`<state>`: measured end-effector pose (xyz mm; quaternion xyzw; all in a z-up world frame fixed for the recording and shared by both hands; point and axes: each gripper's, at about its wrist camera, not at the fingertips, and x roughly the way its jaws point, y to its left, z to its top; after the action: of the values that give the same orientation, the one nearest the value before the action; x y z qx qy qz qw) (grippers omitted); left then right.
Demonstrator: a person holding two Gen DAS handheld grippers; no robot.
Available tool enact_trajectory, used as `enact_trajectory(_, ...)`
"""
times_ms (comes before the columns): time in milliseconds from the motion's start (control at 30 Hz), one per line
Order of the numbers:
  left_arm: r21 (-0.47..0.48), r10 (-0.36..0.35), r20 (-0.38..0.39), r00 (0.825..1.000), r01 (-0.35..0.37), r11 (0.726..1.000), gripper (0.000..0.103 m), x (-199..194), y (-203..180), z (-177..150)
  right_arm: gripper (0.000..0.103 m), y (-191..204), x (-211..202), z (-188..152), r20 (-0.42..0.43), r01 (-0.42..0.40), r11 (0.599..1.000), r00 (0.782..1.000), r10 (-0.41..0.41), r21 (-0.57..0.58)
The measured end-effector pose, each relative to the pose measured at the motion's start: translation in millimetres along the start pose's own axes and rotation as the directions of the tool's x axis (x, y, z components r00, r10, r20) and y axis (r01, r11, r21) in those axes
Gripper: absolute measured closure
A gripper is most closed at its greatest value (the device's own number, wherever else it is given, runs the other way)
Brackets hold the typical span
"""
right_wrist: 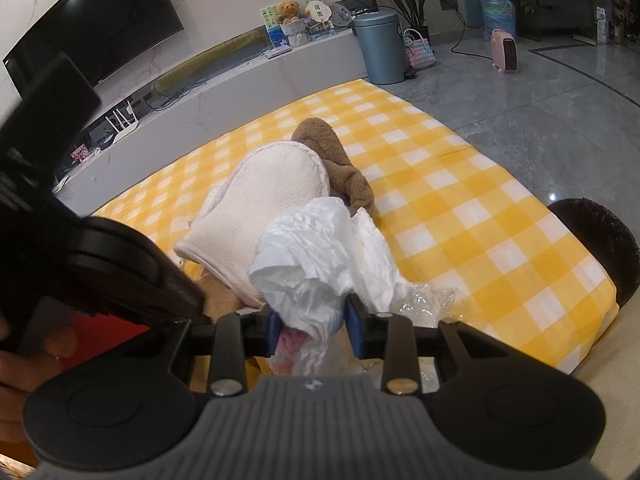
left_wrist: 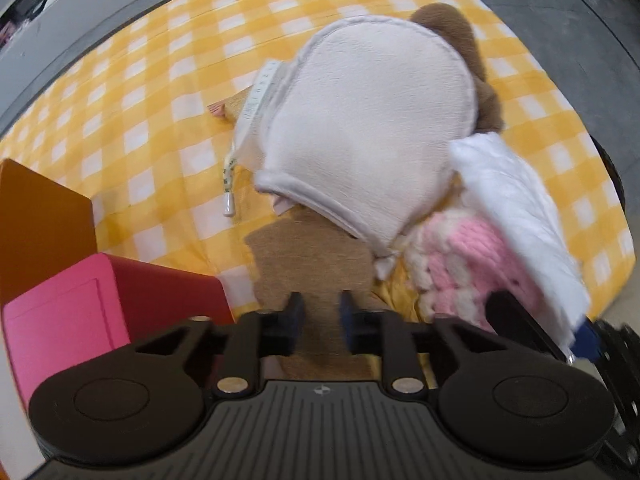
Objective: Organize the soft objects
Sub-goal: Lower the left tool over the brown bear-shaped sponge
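- On the checked worktop (right_wrist: 460, 184), a cream mitt (left_wrist: 372, 128) lies over a brown plush (right_wrist: 340, 164).
- Right tool (right_wrist: 308, 326) pinches a white diaper (right_wrist: 316, 256).
- Left tool (left_wrist: 320, 322) hangs spread above burlap (left_wrist: 316, 264), beside pink knit (left_wrist: 468, 260).

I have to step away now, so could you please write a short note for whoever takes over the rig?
Left gripper: open, empty, above the tan cloth.
Right gripper: shut on the white diaper.
Pile on the checked cloth: cream mitt, brown plush, pink knit.
Pink box and orange box sit to the left.
Done: nothing seen sorted yet.
Left: place the diaper, then sort the rest.
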<state>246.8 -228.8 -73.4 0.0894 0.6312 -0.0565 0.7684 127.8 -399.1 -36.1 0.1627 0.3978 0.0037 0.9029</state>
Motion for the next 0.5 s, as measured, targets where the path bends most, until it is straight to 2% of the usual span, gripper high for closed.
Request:
enact_trajectory(33,-0.034,0.005,0.012,1.000,-0.004,0.999,0.048,-1,4,1,0.070,0,0,0,0.000,-0.001,1.000,1.000,0.001,0.001)
enact_trajectory(67,-0.070,-0.023,0.025,0.999,0.024,0.997,0.039,-1,8,3,0.069,-1,0,0,-0.001,-0.001,1.000,1.000,0.001,0.002)
enact_trajectory(100,-0.096,-0.073,0.017,0.997,0.074,0.993,0.033,0,13,5,0.069,-1,0,0,-0.001,-0.001,1.000,1.000,0.001,0.002)
enact_trajectory(167,-0.166,-0.179,-0.013,0.984,0.174,0.971,0.012,5,19,7,0.069,0,0,0,-0.003,0.001,1.000,1.000,-0.001,-0.001)
enact_trajectory(233,-0.222,-0.226,0.018,0.974,0.224,0.949,0.008,5,24,6,0.069,0,0,0,-0.005,0.002,1.000,1.000,-0.002,-0.005)
enact_trajectory(300,-0.242,-0.238,0.028,0.971,0.237,0.941,0.004,7,25,6,0.068,0,0,0,-0.005,0.005,1.000,1.000,-0.005,-0.005)
enact_trajectory(367,-0.238,-0.241,0.025,0.970,0.240,0.941,0.000,8,24,7,0.067,0,1,-1,-0.006,0.011,1.000,1.000,-0.011,-0.002)
enact_trajectory(500,-0.183,-0.226,0.010,0.974,0.224,0.957,0.000,10,12,8,0.067,-1,1,-1,-0.007,0.024,1.000,1.000,-0.024,0.002)
